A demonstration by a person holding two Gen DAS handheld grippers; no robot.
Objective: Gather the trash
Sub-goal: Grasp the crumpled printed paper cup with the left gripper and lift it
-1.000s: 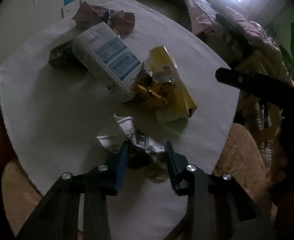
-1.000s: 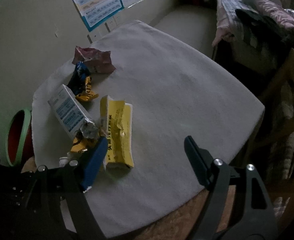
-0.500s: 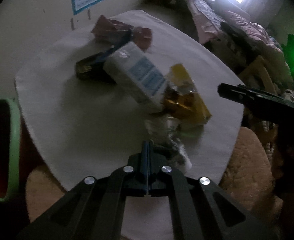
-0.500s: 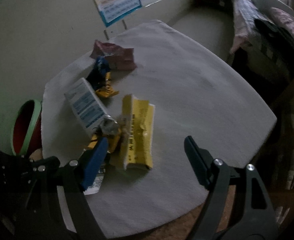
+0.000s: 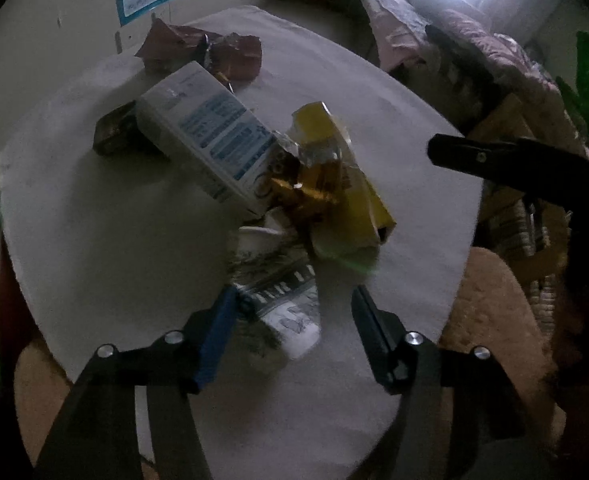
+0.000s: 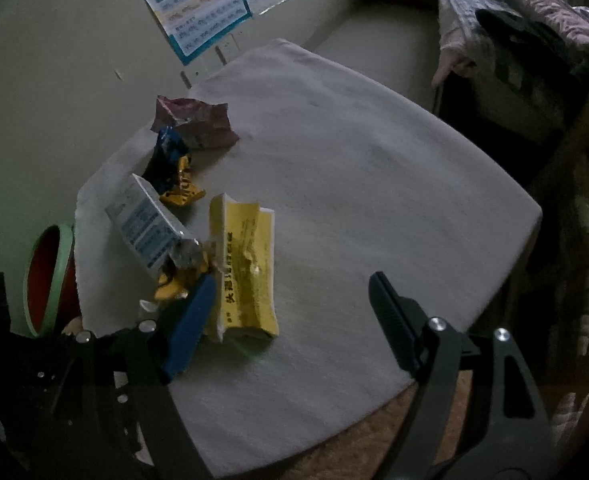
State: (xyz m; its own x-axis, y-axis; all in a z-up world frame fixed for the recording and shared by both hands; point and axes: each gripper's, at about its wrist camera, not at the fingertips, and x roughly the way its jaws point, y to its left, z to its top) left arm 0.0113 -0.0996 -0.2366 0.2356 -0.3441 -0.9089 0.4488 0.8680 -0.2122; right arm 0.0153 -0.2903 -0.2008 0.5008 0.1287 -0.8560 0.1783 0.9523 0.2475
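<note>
White cloth is covering the table — litter is lying clustered near its left edge. Left gripper, jaws just parted, is straddling a crumpled wrapper without pinching; right gripper is hanging agape, empty.

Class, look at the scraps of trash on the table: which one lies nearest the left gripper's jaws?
The crumpled white printed wrapper, lying between the open jaws of the left gripper. The white-and-blue carton and yellow box lie farther back.

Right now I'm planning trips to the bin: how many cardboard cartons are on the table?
2: a white-and-blue carton mid-pile, and a torn yellow carton lying beside it. Wrappers could hide more.
</note>
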